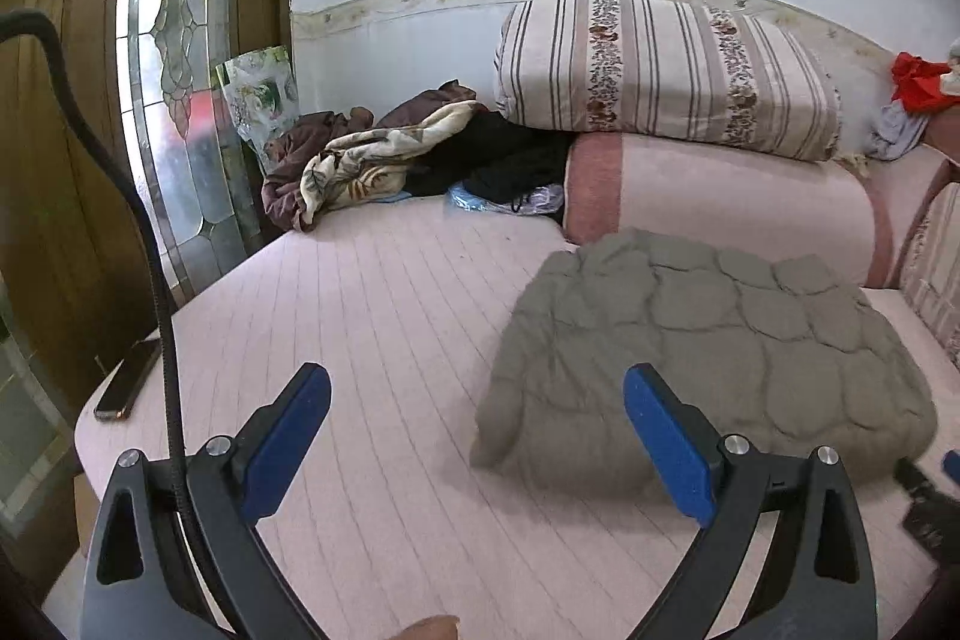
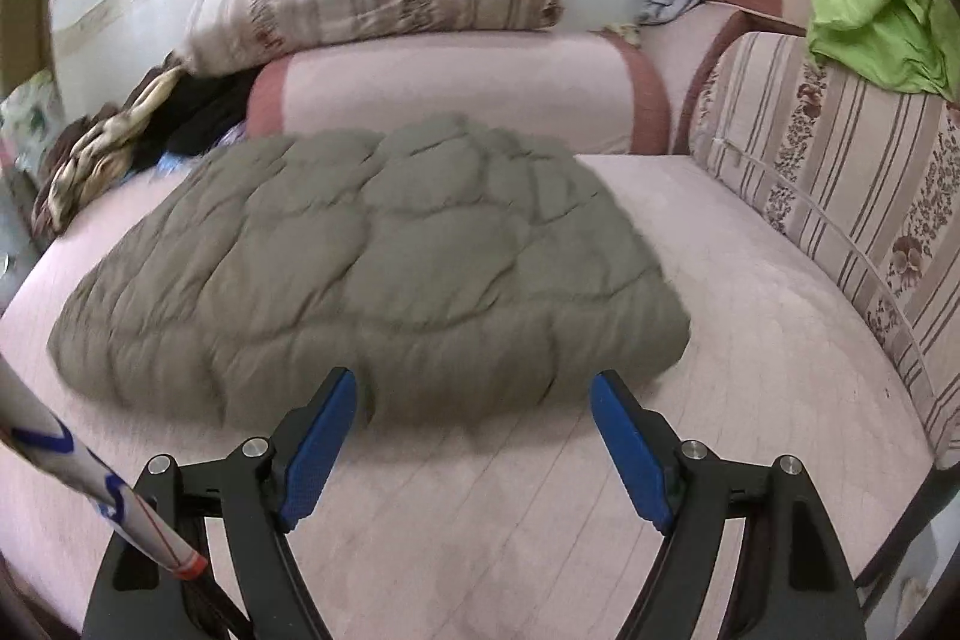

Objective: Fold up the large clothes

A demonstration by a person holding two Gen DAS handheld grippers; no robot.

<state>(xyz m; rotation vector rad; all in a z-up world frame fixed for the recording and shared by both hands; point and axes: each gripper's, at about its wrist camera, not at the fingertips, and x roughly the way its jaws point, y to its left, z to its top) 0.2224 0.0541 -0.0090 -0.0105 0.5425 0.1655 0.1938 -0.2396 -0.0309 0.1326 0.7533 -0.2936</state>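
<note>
A grey-green quilted garment [image 1: 714, 346] lies folded into a thick pad on the pink bed sheet [image 1: 372, 316]. In the right wrist view the same garment [image 2: 372, 268] fills the middle of the bed. My left gripper [image 1: 477, 388] hovers above the sheet, open, with nothing between its blue pads; the garment's left edge lies just beyond its right finger. My right gripper [image 2: 474, 394] is open and empty too, held just short of the garment's near edge. A piece of the right gripper [image 1: 930, 496] shows at the lower right of the left wrist view.
Rolled pink bedding [image 1: 720, 202] and a striped floral quilt [image 1: 660, 70] are stacked against the wall. A heap of clothes [image 1: 384, 160] lies at the far left corner. A phone [image 1: 126, 382] rests on the bed's left edge. A striped cushion [image 2: 840, 196] and green cloth [image 2: 876, 10] line the right side.
</note>
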